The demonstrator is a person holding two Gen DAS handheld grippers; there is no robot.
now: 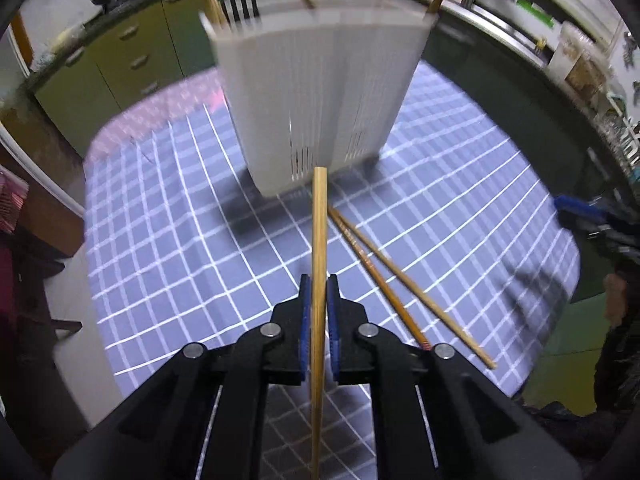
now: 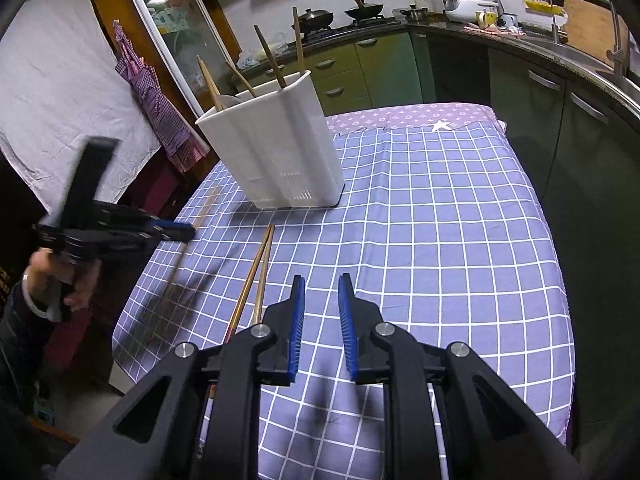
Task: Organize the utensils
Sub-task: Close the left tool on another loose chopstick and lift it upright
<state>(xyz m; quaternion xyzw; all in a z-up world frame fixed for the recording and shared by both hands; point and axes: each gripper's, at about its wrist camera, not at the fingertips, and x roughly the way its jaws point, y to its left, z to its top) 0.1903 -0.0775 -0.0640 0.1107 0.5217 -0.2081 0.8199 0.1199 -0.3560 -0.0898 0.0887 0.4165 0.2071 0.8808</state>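
My left gripper (image 1: 318,284) is shut on a bamboo chopstick (image 1: 319,240) and holds it above the table, its tip just in front of the white utensil holder (image 1: 320,92). The holder (image 2: 276,148) stands at the table's far left with several wooden utensils (image 2: 276,60) in it. Two more chopsticks (image 1: 400,276) lie on the checked cloth to the right of my left gripper; they also show in the right wrist view (image 2: 256,272). My right gripper (image 2: 322,284) is open and empty above the near part of the table. The left gripper (image 2: 176,232) with its blurred chopstick shows at the left there.
The table carries a blue checked cloth (image 2: 440,240). Green kitchen cabinets (image 2: 384,68) and a counter with pans (image 2: 320,16) run behind and to the right. A sink tap (image 2: 616,32) is at the far right. A checked garment (image 2: 156,104) hangs at the left.
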